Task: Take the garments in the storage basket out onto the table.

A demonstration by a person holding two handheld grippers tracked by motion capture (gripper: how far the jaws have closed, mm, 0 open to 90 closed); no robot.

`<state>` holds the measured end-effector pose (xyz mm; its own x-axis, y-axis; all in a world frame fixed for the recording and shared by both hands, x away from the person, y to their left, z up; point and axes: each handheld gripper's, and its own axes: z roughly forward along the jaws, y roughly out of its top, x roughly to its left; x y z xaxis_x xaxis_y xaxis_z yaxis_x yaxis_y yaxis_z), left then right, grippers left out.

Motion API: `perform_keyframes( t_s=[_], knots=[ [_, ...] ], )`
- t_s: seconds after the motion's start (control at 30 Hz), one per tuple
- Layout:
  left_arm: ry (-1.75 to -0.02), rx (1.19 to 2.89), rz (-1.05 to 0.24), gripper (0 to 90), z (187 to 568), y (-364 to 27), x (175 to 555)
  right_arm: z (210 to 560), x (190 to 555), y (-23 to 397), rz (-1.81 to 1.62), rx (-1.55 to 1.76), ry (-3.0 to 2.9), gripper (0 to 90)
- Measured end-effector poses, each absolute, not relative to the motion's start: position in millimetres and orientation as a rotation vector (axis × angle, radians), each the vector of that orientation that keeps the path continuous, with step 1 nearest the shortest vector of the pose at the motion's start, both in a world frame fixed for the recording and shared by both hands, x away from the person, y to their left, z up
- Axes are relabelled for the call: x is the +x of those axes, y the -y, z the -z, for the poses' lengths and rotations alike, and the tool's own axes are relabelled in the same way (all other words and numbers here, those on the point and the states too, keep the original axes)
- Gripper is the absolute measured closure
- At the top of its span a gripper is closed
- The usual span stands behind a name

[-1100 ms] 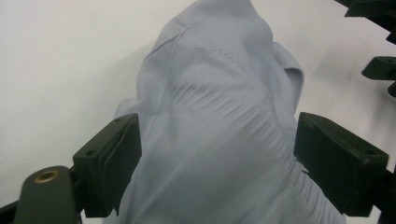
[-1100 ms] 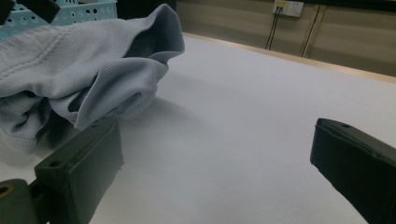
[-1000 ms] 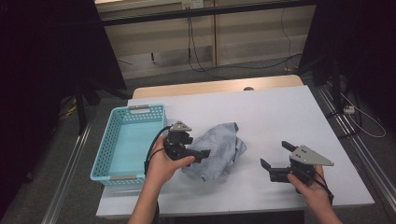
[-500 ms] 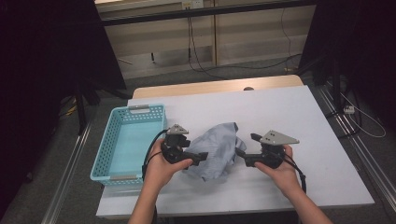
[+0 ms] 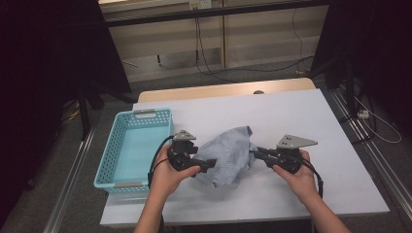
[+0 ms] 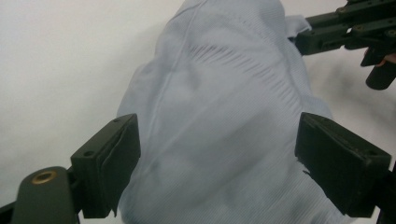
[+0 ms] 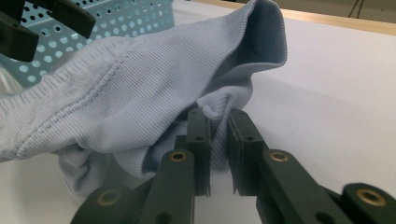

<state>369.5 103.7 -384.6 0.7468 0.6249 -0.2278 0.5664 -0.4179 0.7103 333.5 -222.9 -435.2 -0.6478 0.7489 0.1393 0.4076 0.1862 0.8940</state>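
Lying crumpled mid-tabletop (image 5: pixel 311 121) right of the basket (image 5: pixel 127 155), the pale blue ribbed cloth (image 5: pixel 226 155) bulges between the left gripper (image 6: pixel 219 154), jaws wide around it; the right gripper (image 7: pixel 218 140) has just closed, pinching its edge fold.

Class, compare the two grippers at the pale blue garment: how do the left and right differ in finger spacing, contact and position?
The left gripper has its fingers spread wide around the garment without pinching it; the right gripper has just been closing its fingers, which now pinch a fold of the garment's edge. In the high view the left gripper sits on the basket side, the right gripper on the bare table side. Both point inward at the garment, each held in a hand.
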Motion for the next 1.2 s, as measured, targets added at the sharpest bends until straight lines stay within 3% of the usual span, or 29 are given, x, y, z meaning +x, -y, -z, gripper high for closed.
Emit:
perform_keyframes(
  t_s=[0.43, 0.67, 0.73, 0.9, 1.07, 1.2],
  knots=[
    [-0.896, 2.129, -0.089, 14.3, 386.9, -99.4, 374.6, 438.9, 325.4, 266.6, -1.361, 1.222, -2.047, 80.7],
    [-0.9, 2.147, -0.079, 14.0, 392.0, -95.6, 377.9, 444.1, 322.1, 274.7, -1.334, 1.264, -2.037, 74.9],
    [-0.907, 2.143, -0.077, 14.0, 393.0, -94.5, 379.0, 441.1, 320.2, 276.6, -1.33, 1.271, -2.009, 64.1],
    [-0.919, 2.147, -0.07, 14.0, 396.3, -94.3, 381.8, 430.3, 315.5, 279.3, -1.353, 1.263, -1.945, 47.8],
    [-0.924, 2.136, -0.068, 13.9, 396.2, -93.4, 381.7, 422.1, 313.4, 269.9, -1.427, 1.246, -1.931, 33.9],
    [-0.919, 2.142, -0.072, 13.9, 396.0, -94.2, 380.9, 421.0, 315.1, 253.0, -1.421, 1.174, -1.997, 29.9]
  ],
)
